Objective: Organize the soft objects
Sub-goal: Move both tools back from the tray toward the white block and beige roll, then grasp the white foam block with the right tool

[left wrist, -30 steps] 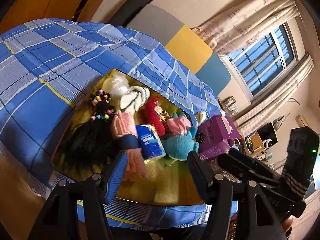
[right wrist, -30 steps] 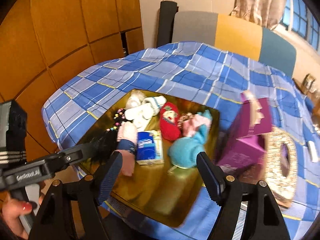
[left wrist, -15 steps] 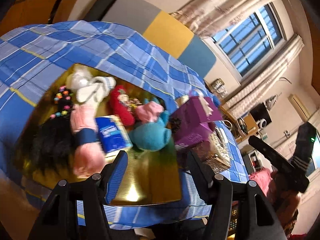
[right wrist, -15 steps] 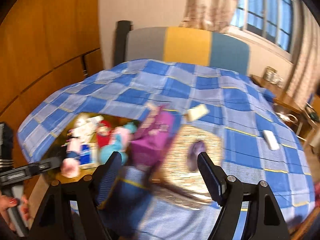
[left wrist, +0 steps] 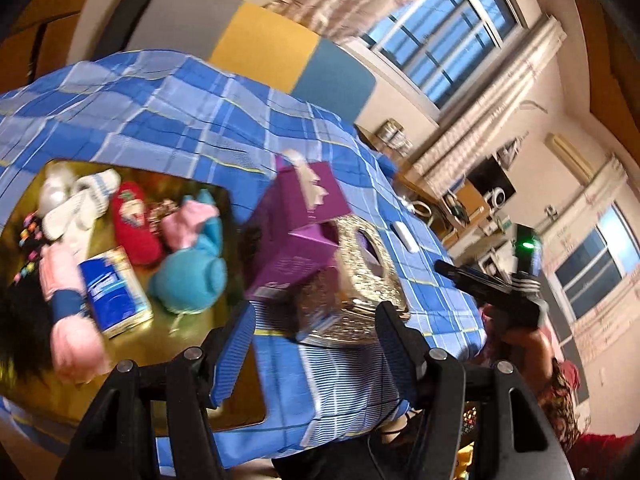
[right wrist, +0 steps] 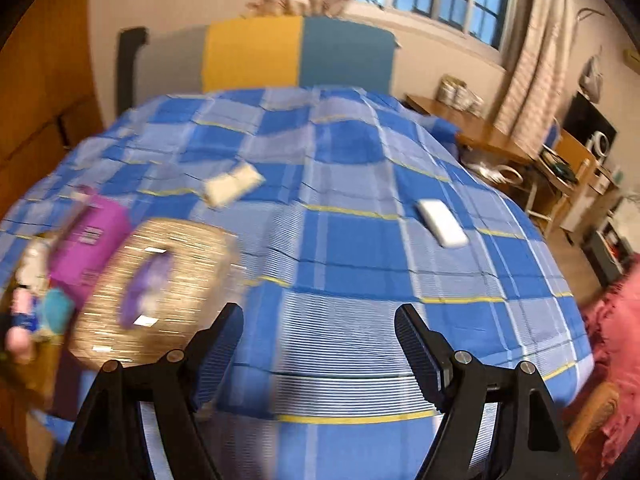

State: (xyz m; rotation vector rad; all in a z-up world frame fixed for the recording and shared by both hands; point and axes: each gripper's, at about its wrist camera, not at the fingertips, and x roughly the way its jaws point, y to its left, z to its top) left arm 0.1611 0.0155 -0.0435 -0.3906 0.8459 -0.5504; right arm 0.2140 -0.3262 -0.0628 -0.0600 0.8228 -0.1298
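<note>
We log the soft objects [left wrist: 120, 248] heaped on a gold tray [left wrist: 168, 344], ahead and left of our left gripper [left wrist: 314, 344], whose jaws gape wide and hold nothing. Items: teal plush [left wrist: 188, 284], red sock [left wrist: 134, 228], pink roll [left wrist: 68, 300], white socks [left wrist: 80, 204], blue tissue pack [left wrist: 114, 292]. Our right gripper [right wrist: 318, 344], likewise spread and empty, hangs over the plaid cloth [right wrist: 360, 240], the heap far to its left.

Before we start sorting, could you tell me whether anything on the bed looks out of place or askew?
The purple tissue box sits tilted, propped against the woven basket rather than flat. A small cream packet and a white block lie loose on the blue plaid cover, away from the tray pile.
</note>
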